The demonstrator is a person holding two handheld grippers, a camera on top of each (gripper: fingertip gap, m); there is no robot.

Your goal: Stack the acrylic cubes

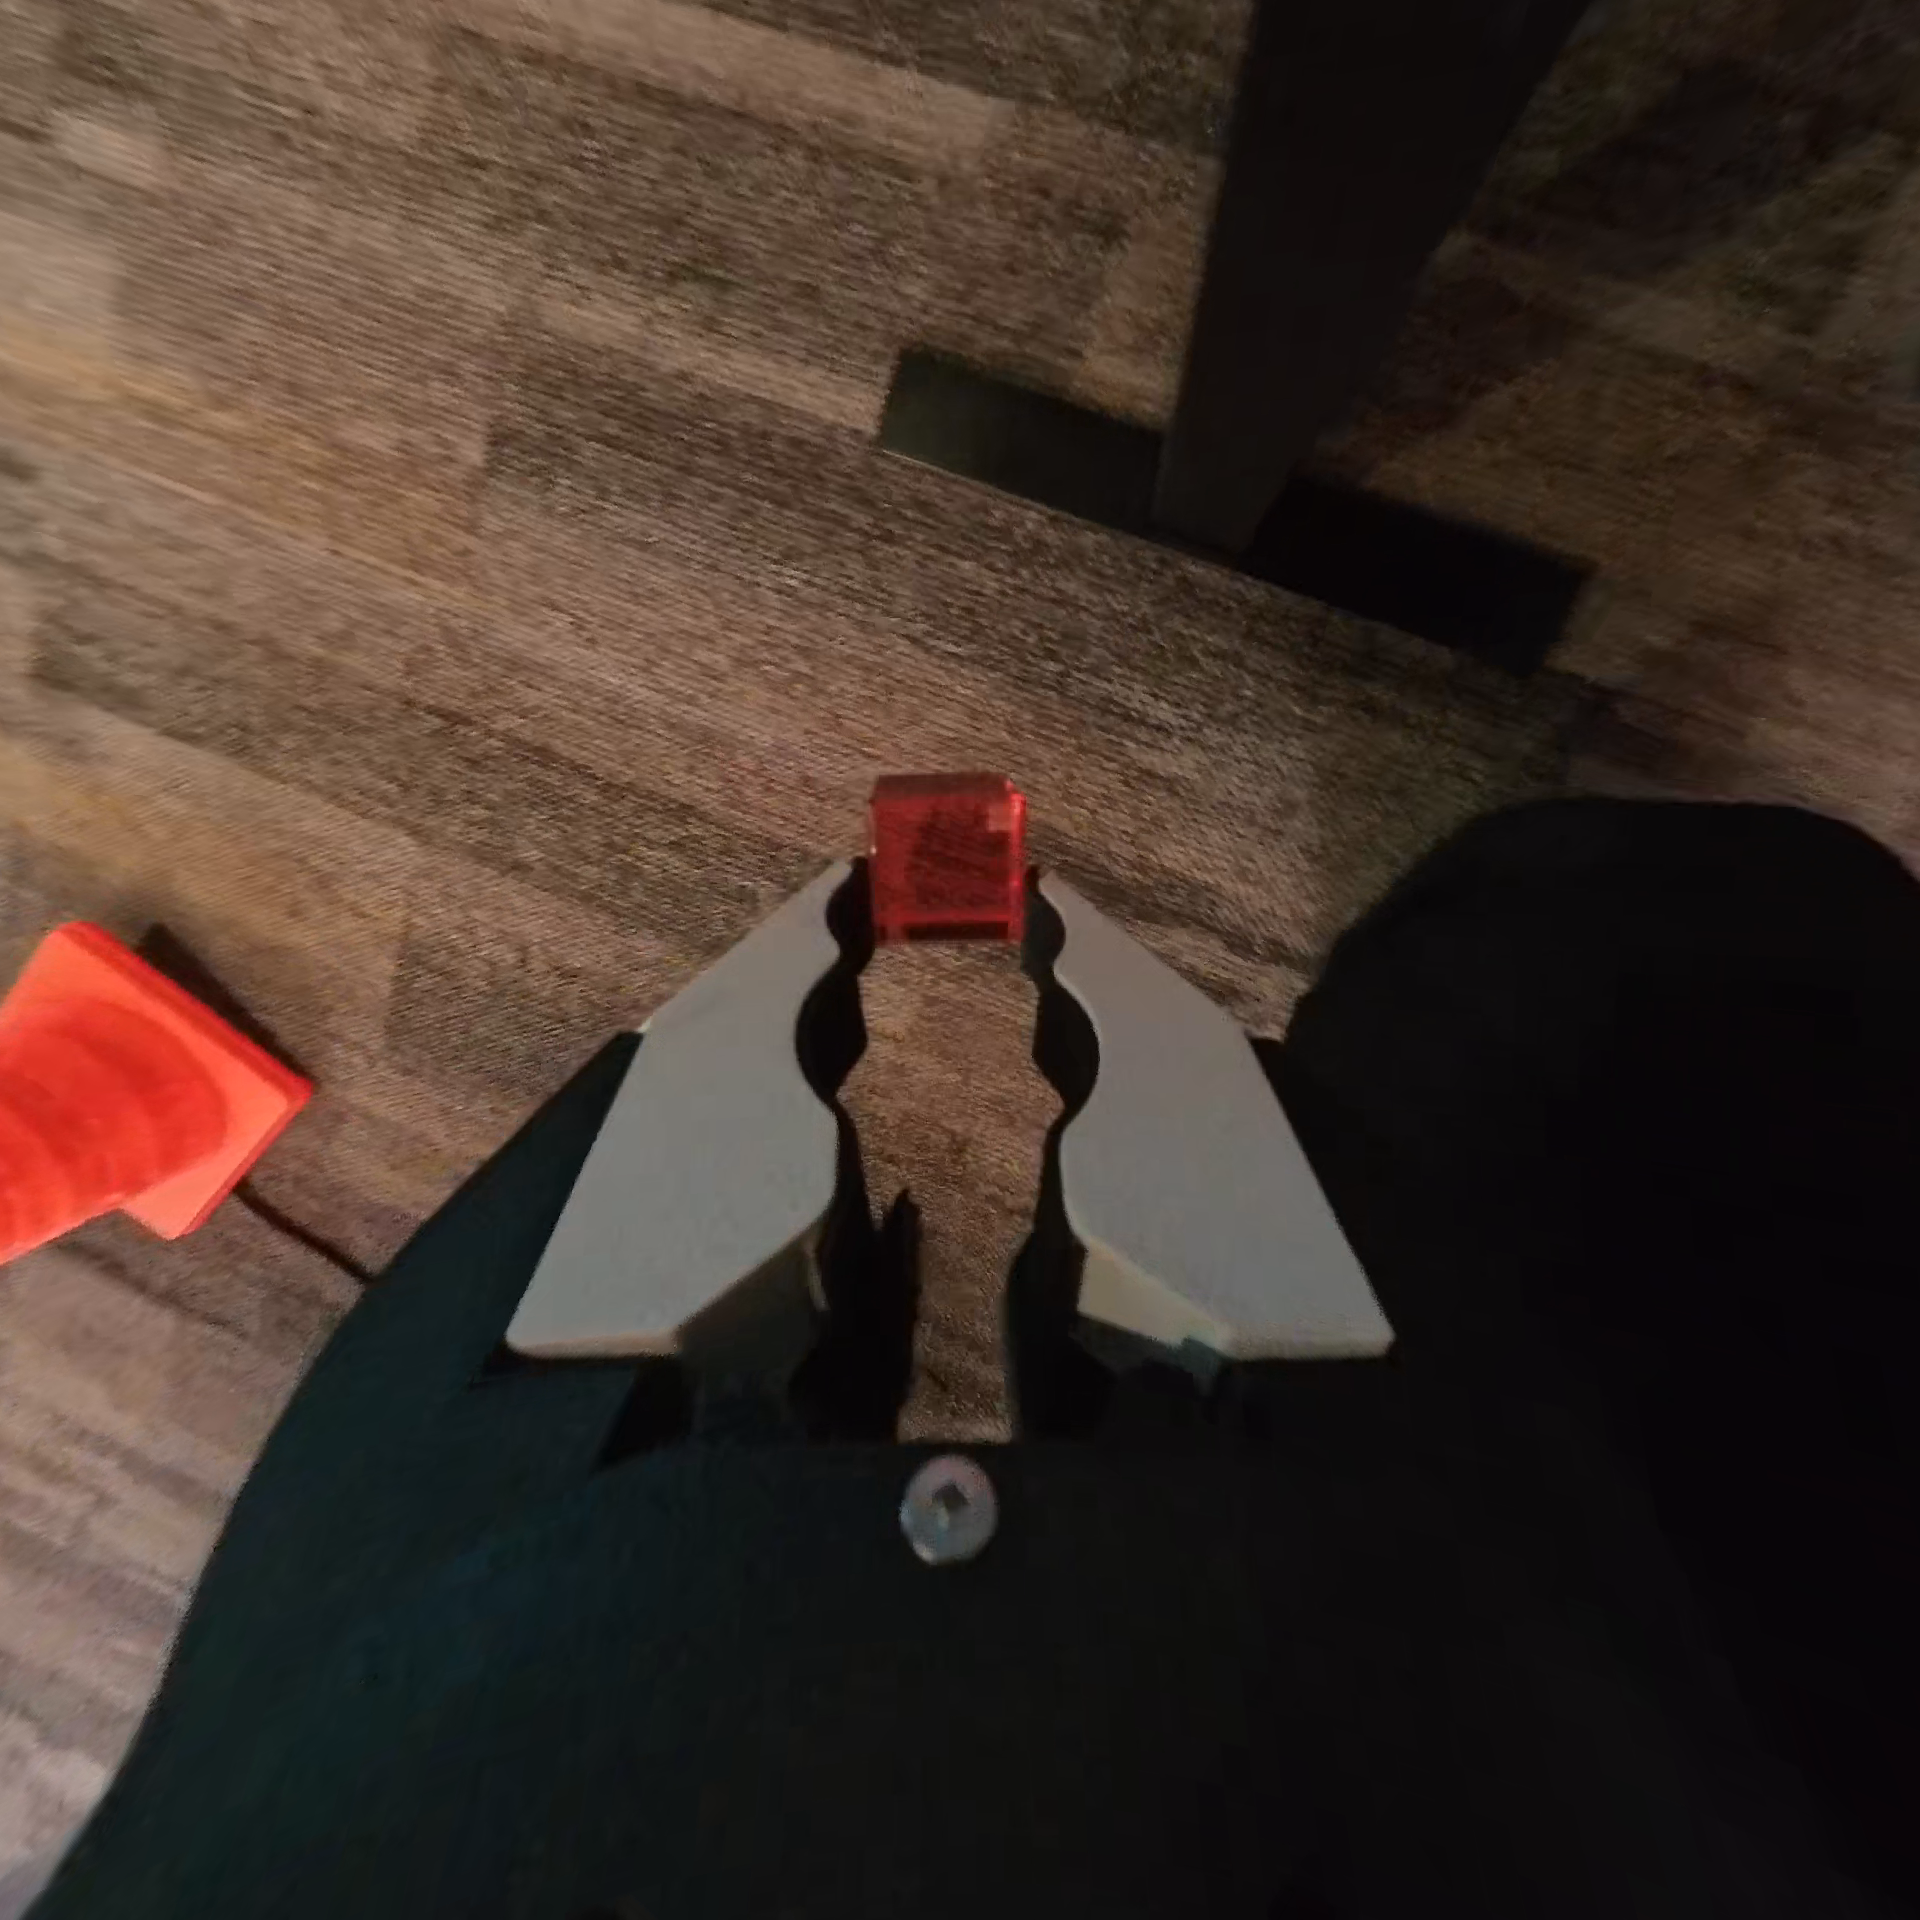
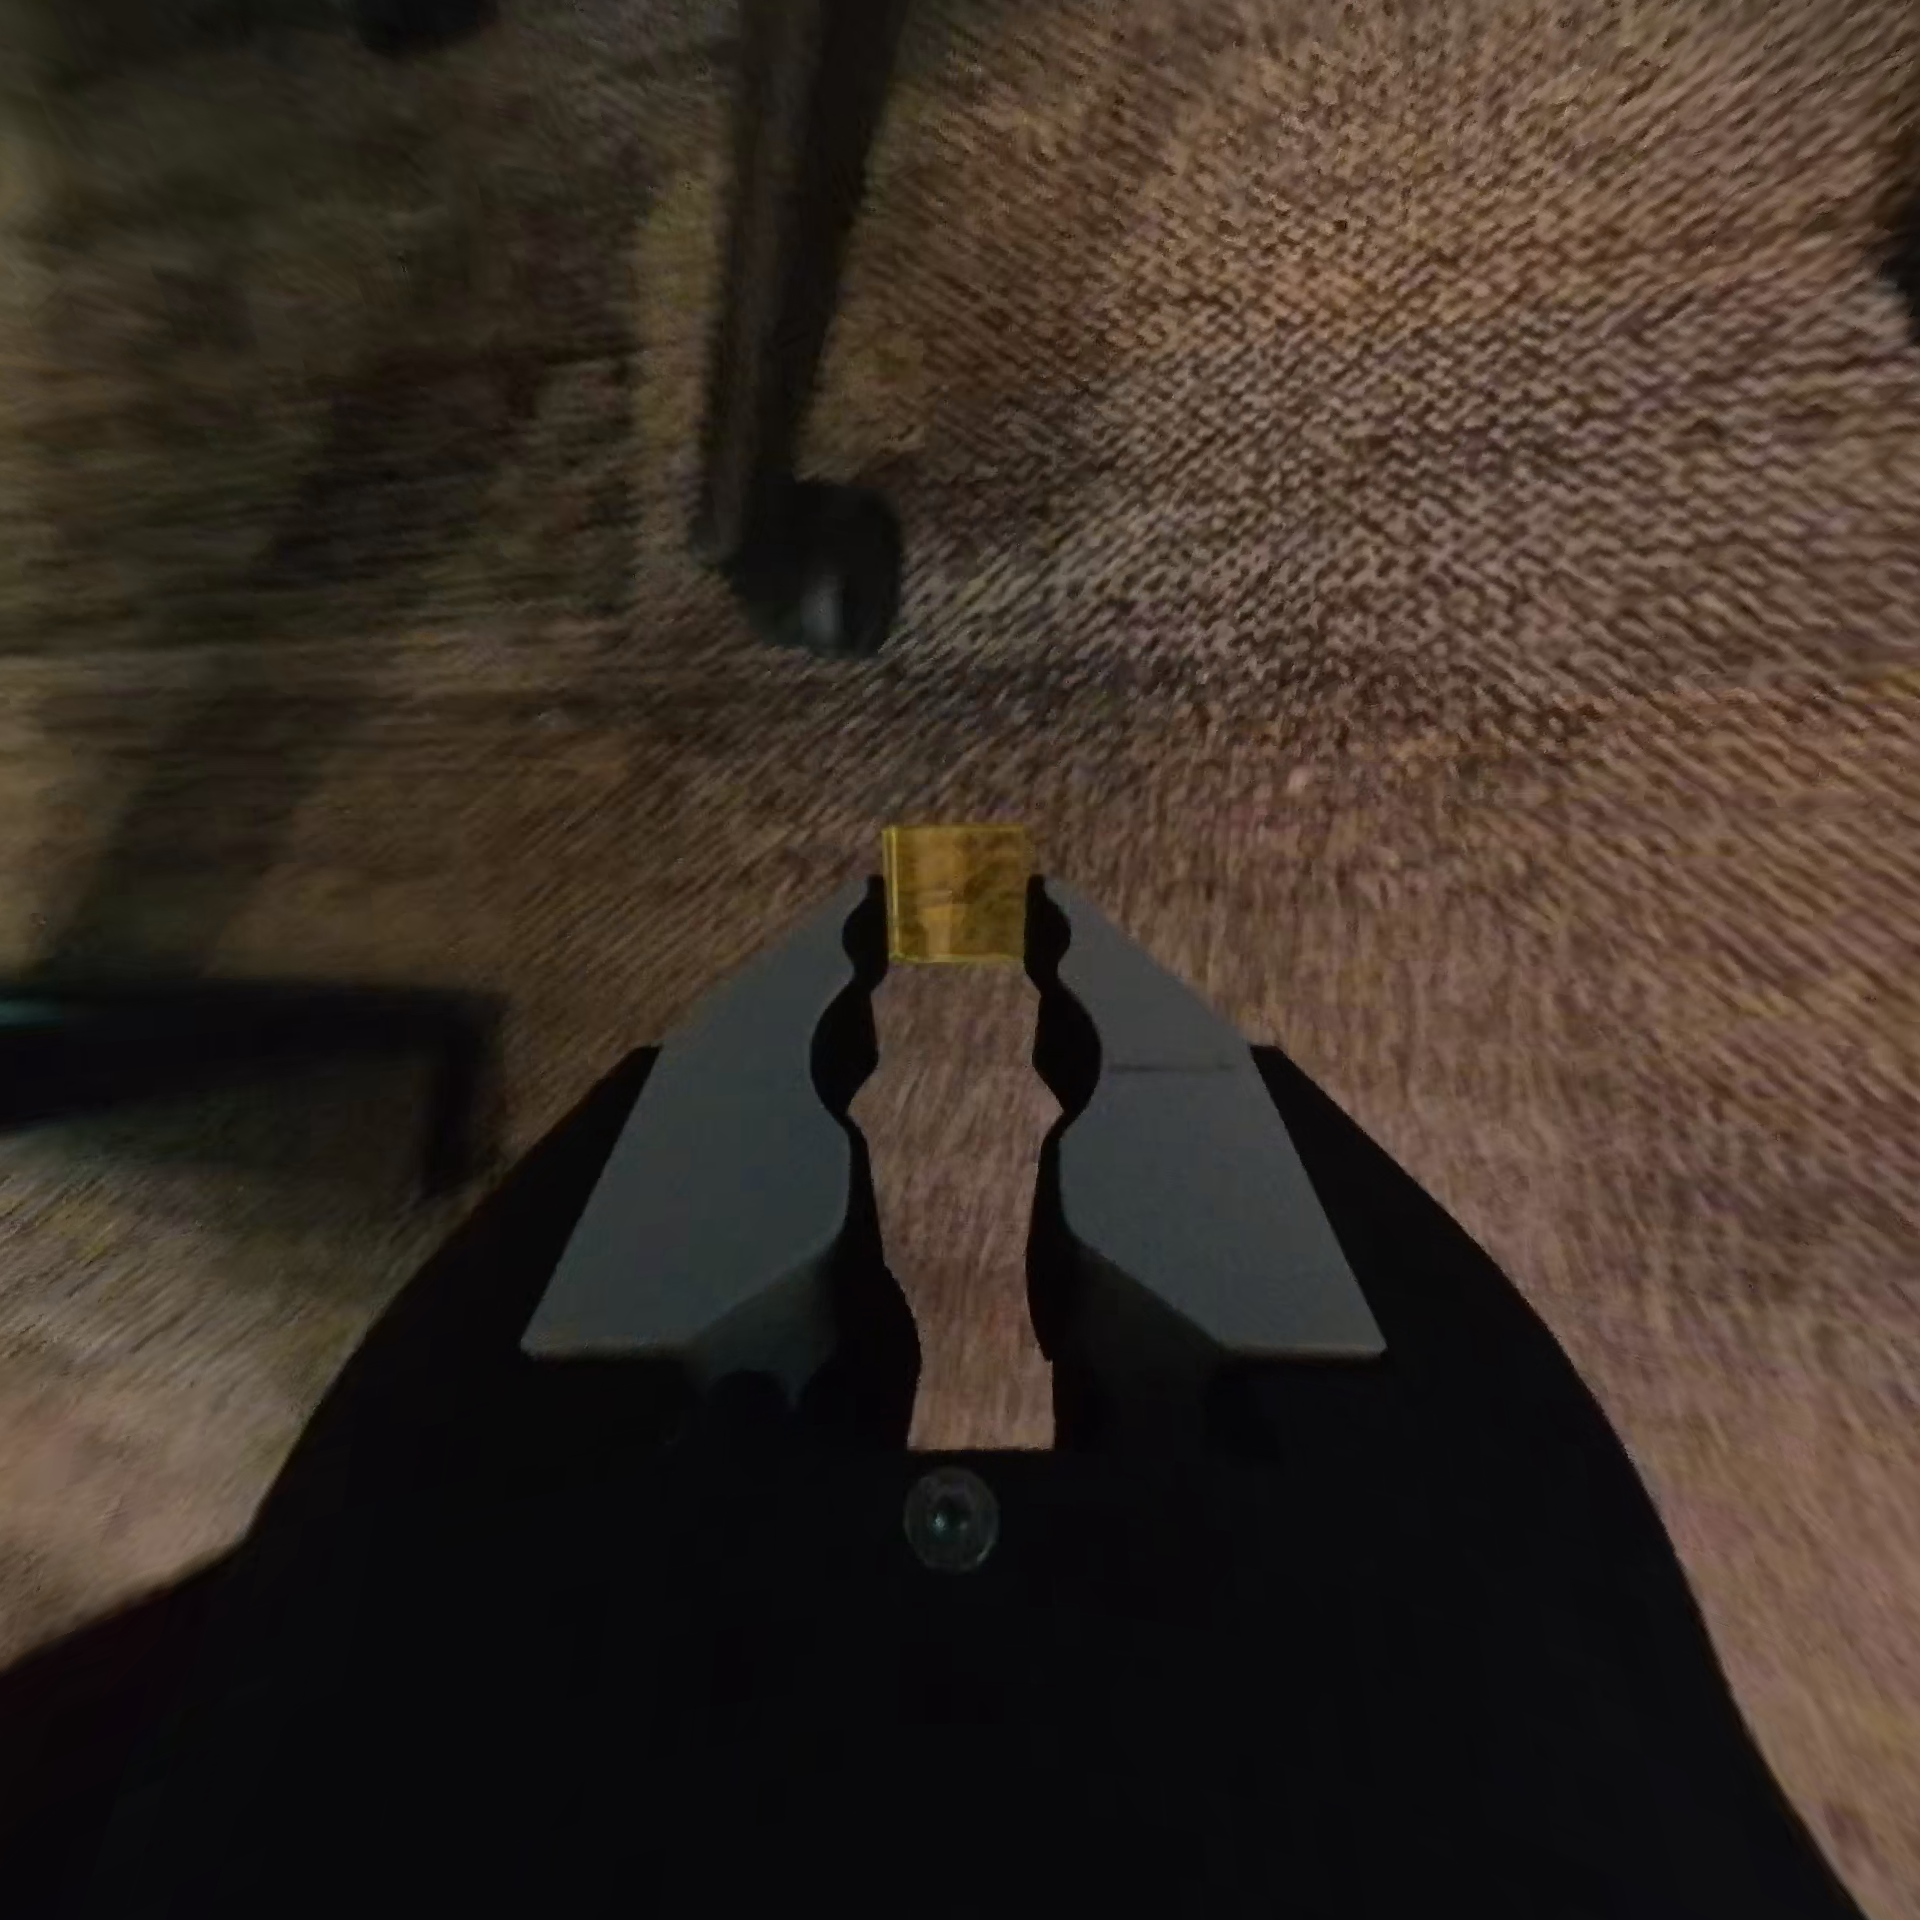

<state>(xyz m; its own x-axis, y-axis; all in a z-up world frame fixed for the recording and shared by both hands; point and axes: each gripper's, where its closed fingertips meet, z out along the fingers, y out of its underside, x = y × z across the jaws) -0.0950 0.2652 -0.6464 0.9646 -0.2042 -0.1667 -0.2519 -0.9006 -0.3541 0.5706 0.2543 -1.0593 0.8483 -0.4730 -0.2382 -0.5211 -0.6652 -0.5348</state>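
Gripping a small red cube (image 1: 948,871) between its two fingertips, the left gripper (image 1: 948,904) hangs above a brown-grey carpet (image 1: 520,520). Both grey fingers (image 1: 727,1122) press on the sides of the cube, which looks translucent and sticks out past the tips. At the left edge of this view an orange block (image 1: 125,1081) lies on the carpet, well apart from the gripper. Farther ahead a dark post (image 1: 1309,260) stands on a flat black base (image 1: 1039,426). A dark shape (image 1: 1621,1143) fills the lower right; I cannot tell what it is.

The right gripper (image 2: 956,909) is clamped on a small yellow cube (image 2: 956,896), also translucent, with one pad on each side of it. It is held over the same kind of carpet (image 2: 1351,416). A dark leg (image 2: 800,364) with a rounded foot comes down ahead of it, and a dark flat thing (image 2: 229,1049) lies at the left edge. Both views are blurred.
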